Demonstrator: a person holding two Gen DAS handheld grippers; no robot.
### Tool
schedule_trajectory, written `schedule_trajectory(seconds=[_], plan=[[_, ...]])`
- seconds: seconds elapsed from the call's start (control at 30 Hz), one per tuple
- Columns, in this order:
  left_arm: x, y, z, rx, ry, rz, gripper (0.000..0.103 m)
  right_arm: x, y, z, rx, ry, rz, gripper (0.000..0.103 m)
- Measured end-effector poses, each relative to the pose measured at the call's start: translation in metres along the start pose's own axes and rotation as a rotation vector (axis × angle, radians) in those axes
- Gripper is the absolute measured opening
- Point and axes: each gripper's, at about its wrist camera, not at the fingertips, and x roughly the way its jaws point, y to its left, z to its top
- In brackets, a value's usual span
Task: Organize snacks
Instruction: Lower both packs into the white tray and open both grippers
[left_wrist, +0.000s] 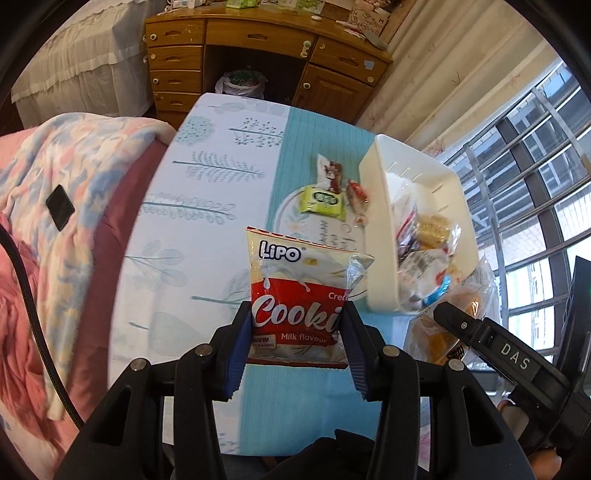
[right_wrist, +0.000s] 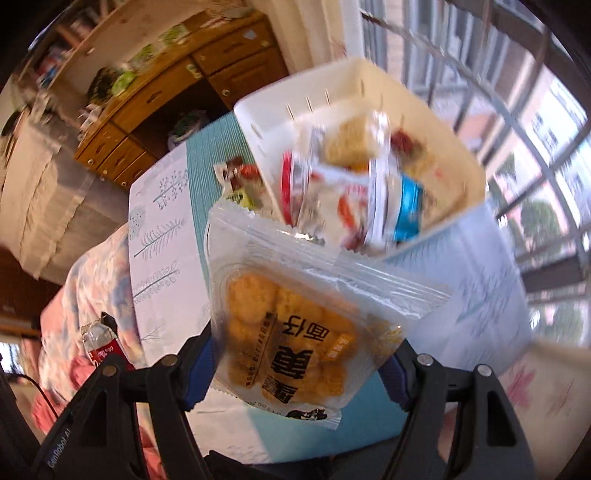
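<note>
Now cookie packet (left_wrist: 297, 306) in left gripper (left_wrist: 297, 332); cracker pack (right_wrist: 295, 325) in right gripper (right_wrist: 299, 369)

We are seeing a red-and-white cookie pack (left_wrist: 297, 306) hanging upright over the cloth, a clear bag of golden puffs (right_wrist: 291, 325) tilting, a white bin (left_wrist: 380, 229) holding wrapped snacks at 2 o'clock, and three loose packets (left_wrist: 332, 188) lying beside it.

Both tongs (left_wrist: 295, 332) have black linkage arms with silver rivets and ribbed blue pads (right_wrist: 195, 373)
</note>
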Motion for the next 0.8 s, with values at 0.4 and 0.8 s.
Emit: schedule_trajectory(seconds=[0.4,0.8], plan=[[0.037,-0.082,0.014,-0.056,-0.060,-0.065,0.045,-0.006,-0.039,0.056,-0.244,-0.099,0.001,0.076],[0.082,-0.141,0.039,-0.060,-0.048,-0.132,0.045,0.006,-0.078,0.119,-0.320,-0.128,0.015,0.077]])
